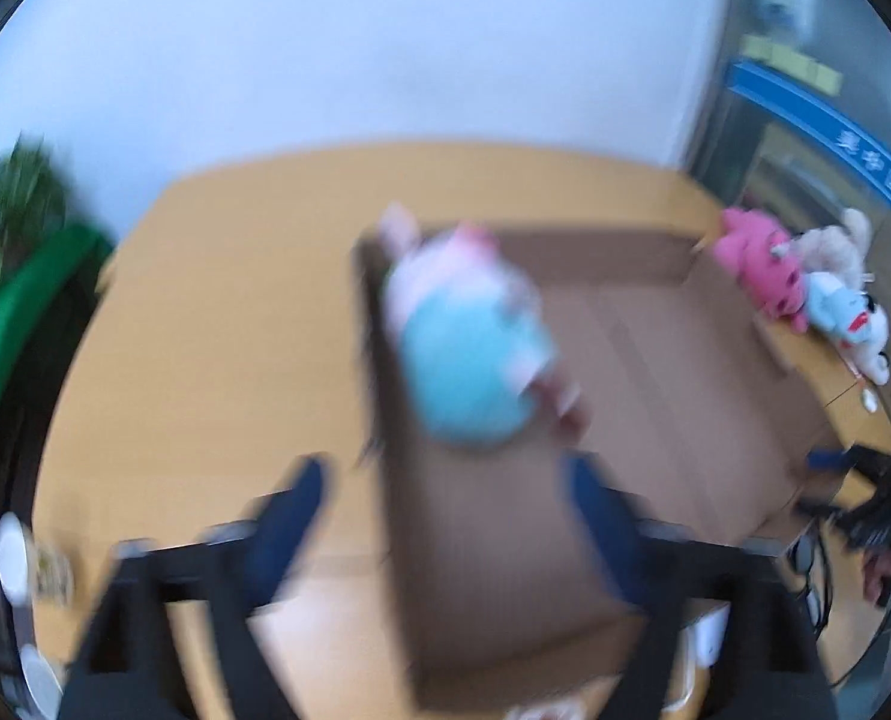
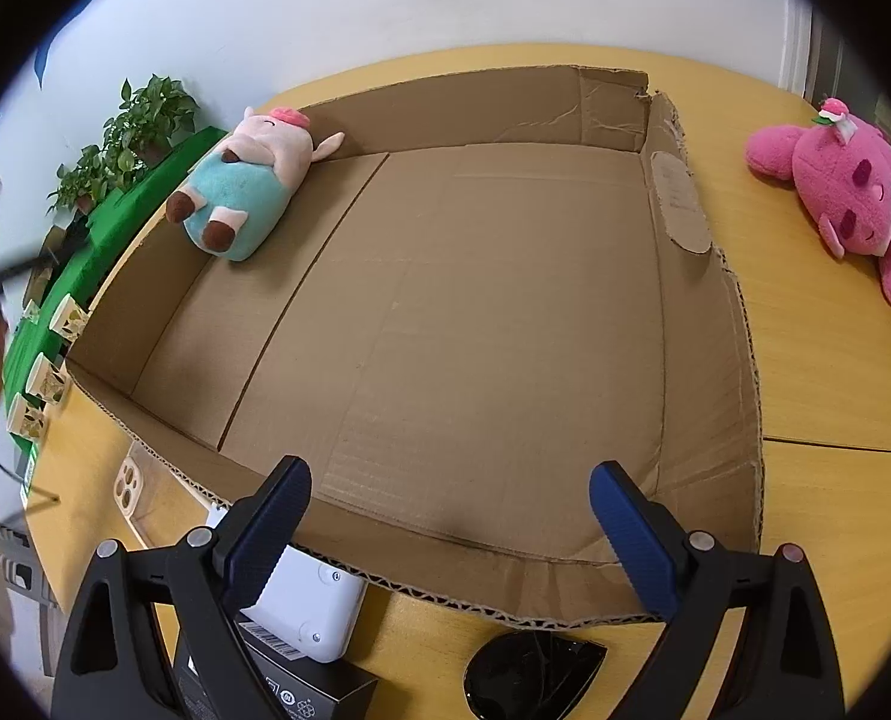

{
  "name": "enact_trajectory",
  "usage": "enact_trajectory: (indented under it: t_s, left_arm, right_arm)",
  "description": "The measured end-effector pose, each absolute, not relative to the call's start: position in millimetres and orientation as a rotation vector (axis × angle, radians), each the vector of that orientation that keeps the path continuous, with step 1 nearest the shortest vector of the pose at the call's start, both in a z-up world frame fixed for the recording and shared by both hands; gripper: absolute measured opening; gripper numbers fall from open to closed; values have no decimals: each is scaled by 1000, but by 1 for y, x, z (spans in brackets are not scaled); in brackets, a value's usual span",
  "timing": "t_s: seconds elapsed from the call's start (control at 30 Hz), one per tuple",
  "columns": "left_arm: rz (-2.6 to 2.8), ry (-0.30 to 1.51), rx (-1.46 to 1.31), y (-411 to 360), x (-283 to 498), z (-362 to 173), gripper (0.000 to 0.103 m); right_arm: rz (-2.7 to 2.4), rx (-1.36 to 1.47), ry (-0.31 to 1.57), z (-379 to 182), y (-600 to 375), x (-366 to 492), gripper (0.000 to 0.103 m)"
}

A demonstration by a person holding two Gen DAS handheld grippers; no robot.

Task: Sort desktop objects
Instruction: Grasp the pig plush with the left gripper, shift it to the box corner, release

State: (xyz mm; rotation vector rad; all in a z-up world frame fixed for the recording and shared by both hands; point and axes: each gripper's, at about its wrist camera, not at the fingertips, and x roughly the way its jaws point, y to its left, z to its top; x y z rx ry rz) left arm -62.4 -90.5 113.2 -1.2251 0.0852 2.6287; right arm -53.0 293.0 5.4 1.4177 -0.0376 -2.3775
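Observation:
A pig plush in a teal outfit [image 2: 247, 180] lies in the far left corner of a shallow cardboard box [image 2: 703, 360]. In the blurred left wrist view the pig plush [image 1: 469, 330] lies ahead of my left gripper [image 1: 445, 480], which is open and empty, apart from it, over the box's left wall [image 1: 385, 420]. My right gripper [image 2: 450, 480] is open and empty at the box's near edge. A pink plush [image 2: 835, 192] lies on the yellow table [image 2: 835, 372] right of the box, with other plush toys [image 1: 835, 294] beside it.
At the near edge lie a white device [image 2: 307, 606], a black box [image 2: 301, 690], a black teardrop-shaped object [image 2: 529, 672] and a phone case [image 2: 130, 486]. Potted plants [image 2: 139, 126] and paper cups [image 2: 49, 378] stand on a green surface at left.

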Motion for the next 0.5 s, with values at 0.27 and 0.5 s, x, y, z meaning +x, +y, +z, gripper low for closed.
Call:
enact_trajectory:
  t_s: [0.27,0.5]
  left_arm:
    - [2518,283,-1587,7,-197,48,63]
    - [2492,54,-1562,-20,-195,51,49]
  right_arm:
    - [-2386,1396,-47,3,289,-46,95]
    - [-2400,1354,-39,1,286,-43,97]
